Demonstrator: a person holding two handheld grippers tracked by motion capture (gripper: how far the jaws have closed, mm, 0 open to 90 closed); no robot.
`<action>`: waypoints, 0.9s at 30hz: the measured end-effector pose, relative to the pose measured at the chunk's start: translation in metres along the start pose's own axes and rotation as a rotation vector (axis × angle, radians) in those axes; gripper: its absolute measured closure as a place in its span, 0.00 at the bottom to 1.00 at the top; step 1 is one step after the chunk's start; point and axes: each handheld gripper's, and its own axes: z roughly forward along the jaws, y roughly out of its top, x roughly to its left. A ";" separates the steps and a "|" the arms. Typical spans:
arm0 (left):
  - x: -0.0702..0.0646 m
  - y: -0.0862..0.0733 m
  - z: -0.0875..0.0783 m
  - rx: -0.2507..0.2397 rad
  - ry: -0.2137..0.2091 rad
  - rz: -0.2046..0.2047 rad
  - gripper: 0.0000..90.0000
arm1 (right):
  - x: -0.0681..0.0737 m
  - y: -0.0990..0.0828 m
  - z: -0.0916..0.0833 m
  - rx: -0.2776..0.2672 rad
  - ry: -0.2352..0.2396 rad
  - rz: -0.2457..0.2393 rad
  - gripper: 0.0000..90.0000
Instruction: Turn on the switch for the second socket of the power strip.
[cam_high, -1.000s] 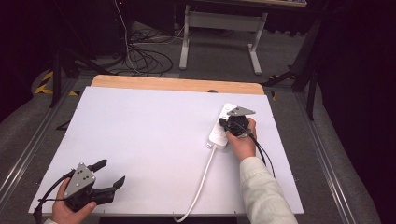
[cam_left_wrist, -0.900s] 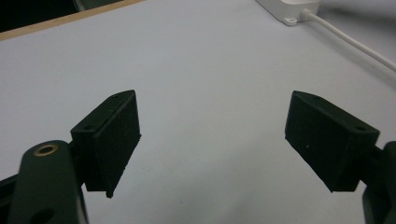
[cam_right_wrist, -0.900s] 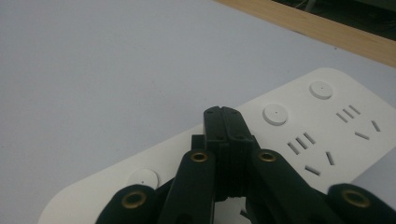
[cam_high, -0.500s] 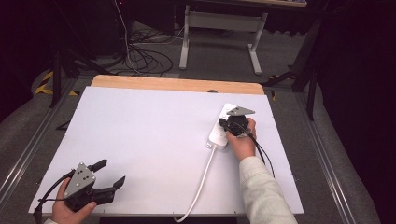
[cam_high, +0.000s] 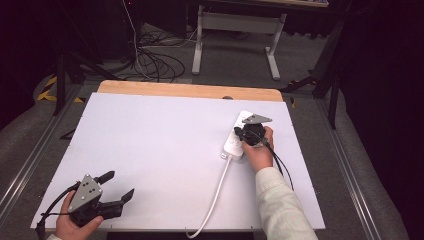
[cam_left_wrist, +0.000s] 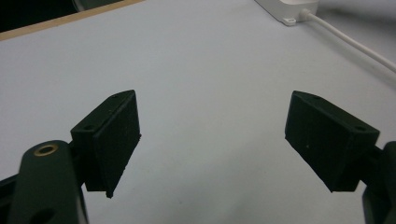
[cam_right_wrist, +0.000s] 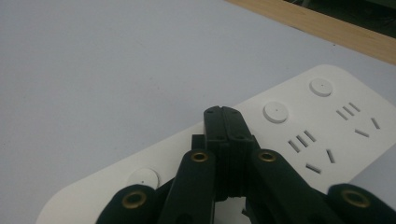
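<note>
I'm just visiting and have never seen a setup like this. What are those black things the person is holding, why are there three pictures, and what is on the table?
No robot here: a person holds a hand-operated pair of tongs in each hand. The high view looks down from above the person's side of the table. The other two pictures come from small cameras riding on each tool, looking along its black jaws.

The left tongs sit near the table's front corner, jaws wide apart, holding nothing. The right tongs have their jaws pressed together, tips over a white power strip, near one of its round buttons. Whether they touch it, I cannot tell. The strip's white cord trails toward the front edge.
</note>
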 end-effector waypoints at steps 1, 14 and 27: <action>0.000 0.000 0.000 0.002 0.000 0.003 0.21 | 0.000 0.000 0.000 0.001 0.000 -0.001 1.00; 0.000 0.000 0.000 0.000 -0.002 -0.005 0.20 | 0.000 0.000 0.000 -0.004 -0.003 0.000 1.00; 0.000 0.001 0.001 0.001 -0.006 0.002 0.20 | 0.003 0.010 -0.021 -0.059 0.011 -0.014 1.00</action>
